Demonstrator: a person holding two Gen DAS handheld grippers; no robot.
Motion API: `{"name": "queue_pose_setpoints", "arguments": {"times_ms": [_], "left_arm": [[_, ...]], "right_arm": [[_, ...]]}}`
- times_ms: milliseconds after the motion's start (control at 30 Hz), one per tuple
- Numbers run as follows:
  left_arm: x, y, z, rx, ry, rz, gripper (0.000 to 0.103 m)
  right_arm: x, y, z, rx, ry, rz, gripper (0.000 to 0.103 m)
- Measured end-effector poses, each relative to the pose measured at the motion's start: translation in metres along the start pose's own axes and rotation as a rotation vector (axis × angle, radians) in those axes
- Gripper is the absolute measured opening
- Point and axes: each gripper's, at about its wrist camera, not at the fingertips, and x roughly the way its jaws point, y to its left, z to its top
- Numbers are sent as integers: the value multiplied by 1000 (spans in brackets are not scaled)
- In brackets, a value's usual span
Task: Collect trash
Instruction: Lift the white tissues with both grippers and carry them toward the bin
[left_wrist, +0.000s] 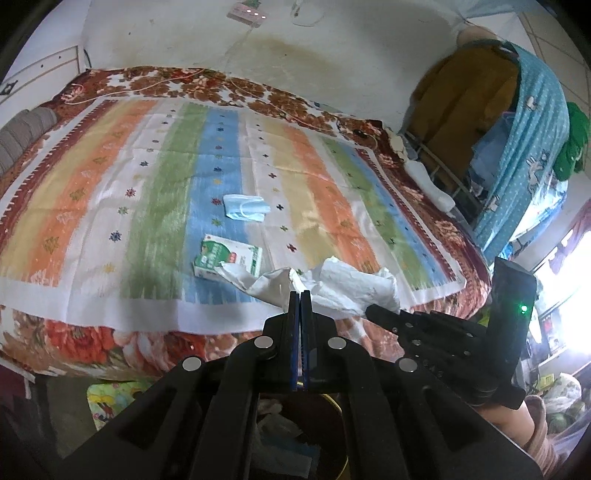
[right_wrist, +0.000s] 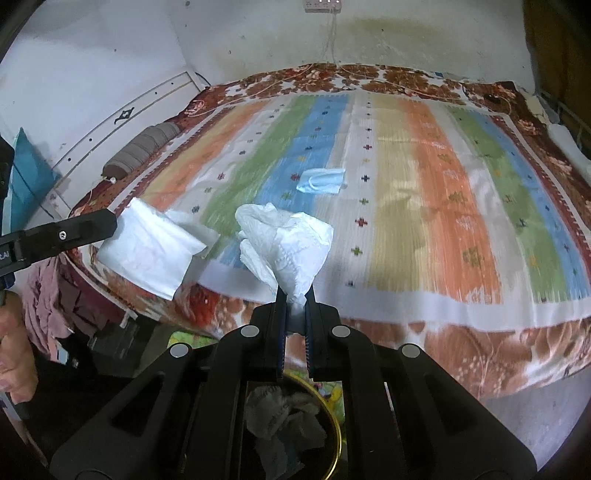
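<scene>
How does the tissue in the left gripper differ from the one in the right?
The left tissue hangs as a flat, nearly square sheet; the right tissue is crumpled into a bunch. The left gripper pinches its sheet at one edge, jaws fully together; the right gripper clamps a thicker wad. Both are white and lifted off the bedspread.

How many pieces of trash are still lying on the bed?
2. A blue face mask lies mid-bed on the striped cover, and a green-and-white carton sits nearer the front edge. The held tissues may hide more behind them.
</scene>
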Motion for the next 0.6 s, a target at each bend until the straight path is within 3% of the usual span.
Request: {"name": "queue_pose_setpoints", "arguments": {"times_ms": [267, 600], "left_arm": [[-8, -20, -32, 54, 4, -26, 0], [-15, -22, -75, 23, 26, -68, 0]], "right_arm": [[-9, 3, -31, 20, 17, 12, 7], [-16, 8, -74, 32, 56, 10, 7]]}}
